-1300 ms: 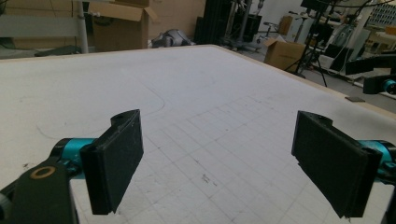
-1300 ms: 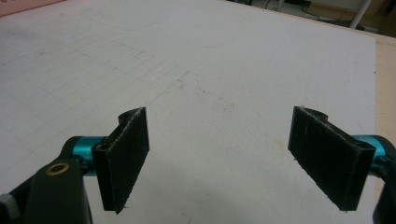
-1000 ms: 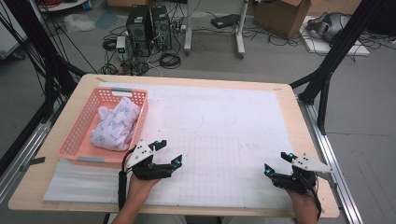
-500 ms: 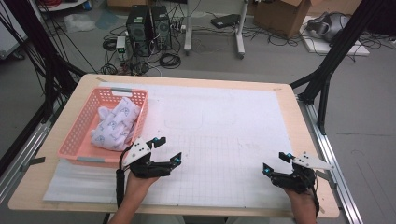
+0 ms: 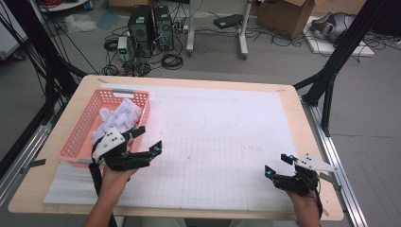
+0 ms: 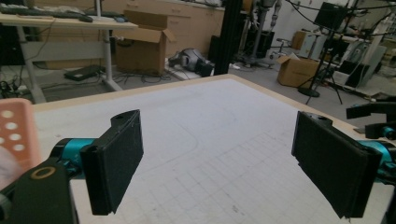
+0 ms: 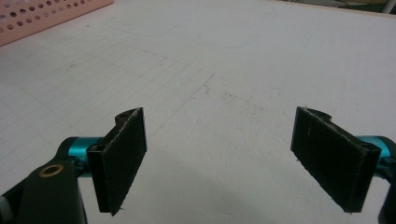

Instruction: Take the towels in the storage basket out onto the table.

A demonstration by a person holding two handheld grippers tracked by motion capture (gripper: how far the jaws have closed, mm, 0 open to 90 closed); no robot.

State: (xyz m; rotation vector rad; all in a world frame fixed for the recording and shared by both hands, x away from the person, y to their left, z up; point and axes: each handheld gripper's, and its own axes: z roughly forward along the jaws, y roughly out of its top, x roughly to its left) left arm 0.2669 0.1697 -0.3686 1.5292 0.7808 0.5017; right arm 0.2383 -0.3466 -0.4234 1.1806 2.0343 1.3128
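Note:
A pink plastic basket (image 5: 78, 137) stands at the table's left and holds crumpled white cloth with a faint print (image 5: 118, 116). My left gripper (image 5: 147, 140) hovers open beside the basket's near right corner, with nothing between its jaws. In the left gripper view the left gripper (image 6: 219, 163) is spread wide over the white gridded mat (image 6: 224, 126), and the basket's edge (image 6: 16, 130) is at the far left. My right gripper (image 5: 278, 165) stands open and empty at the near right of the mat. In the right gripper view the right gripper (image 7: 219, 158) is low over bare mat.
The white gridded mat (image 5: 222, 137) covers most of the wooden table (image 5: 293, 101). Black frame legs (image 5: 331, 71) stand off the table's right, and computers and cables (image 5: 151, 28) lie on the floor beyond. The basket's wall (image 7: 42, 16) shows far off in the right gripper view.
My left gripper has risen and moved away from the person, closer to the basket's near right corner. The right gripper has barely moved.

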